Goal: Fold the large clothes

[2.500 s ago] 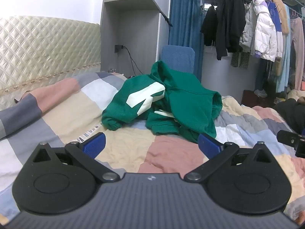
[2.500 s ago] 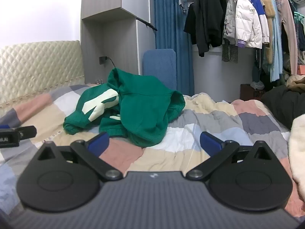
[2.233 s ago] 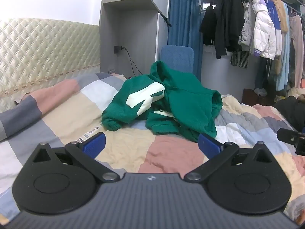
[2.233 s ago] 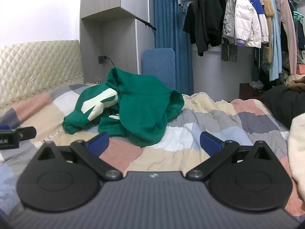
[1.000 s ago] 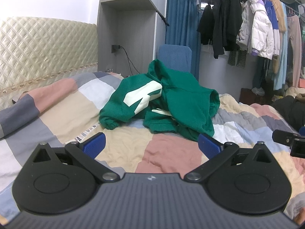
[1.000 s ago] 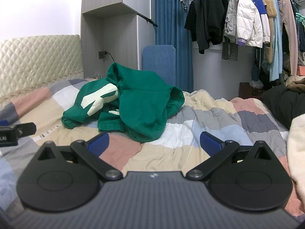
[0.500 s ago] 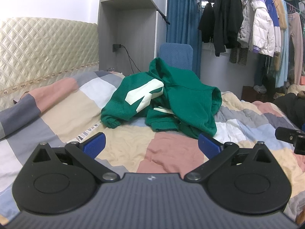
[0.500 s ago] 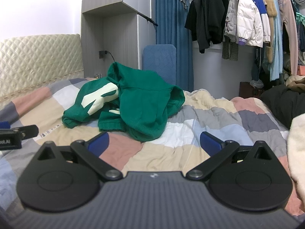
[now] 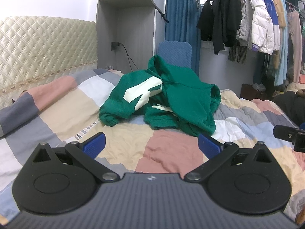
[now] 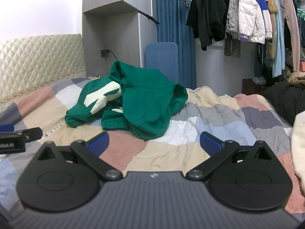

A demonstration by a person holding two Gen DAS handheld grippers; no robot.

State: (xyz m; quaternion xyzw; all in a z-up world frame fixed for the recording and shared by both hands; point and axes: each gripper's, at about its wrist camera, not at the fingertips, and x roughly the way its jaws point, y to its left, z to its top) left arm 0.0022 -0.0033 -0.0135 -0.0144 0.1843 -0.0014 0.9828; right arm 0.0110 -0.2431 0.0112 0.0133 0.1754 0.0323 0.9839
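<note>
The left gripper [image 9: 151, 144] has its jaws spread wide, nothing between them, and the right gripper [image 10: 154, 142] is the same: jaws parted and empty. Both hover low above the patchwork quilt [image 9: 171, 152], well short of the garment.

From the left wrist view the green hoodie [image 9: 162, 99] lies at about twelve o'clock, bunched in a heap in the middle of the bed, with a large cream print [image 9: 142, 92] showing on its eleven o'clock side. From the right wrist view the same heap sits nearer eleven o'clock.

It looks like thick fleece: soft, limp, fairly heavy for cloth, likely to sag and drag on the quilt rather than slip. A rolled cuff or hem [image 9: 108, 119] juts out at the heap's seven o'clock edge, and a loose fold [image 9: 202, 128] hangs at five o'clock. Those thick edges seem the best places to pinch, one per gripper, so the heap can be lifted and shaken flat before any fold. Sleeves and hood are tangled; which is which cannot be told.

Beyond the bed hang clothes on a rail [image 9: 253, 28].
</note>
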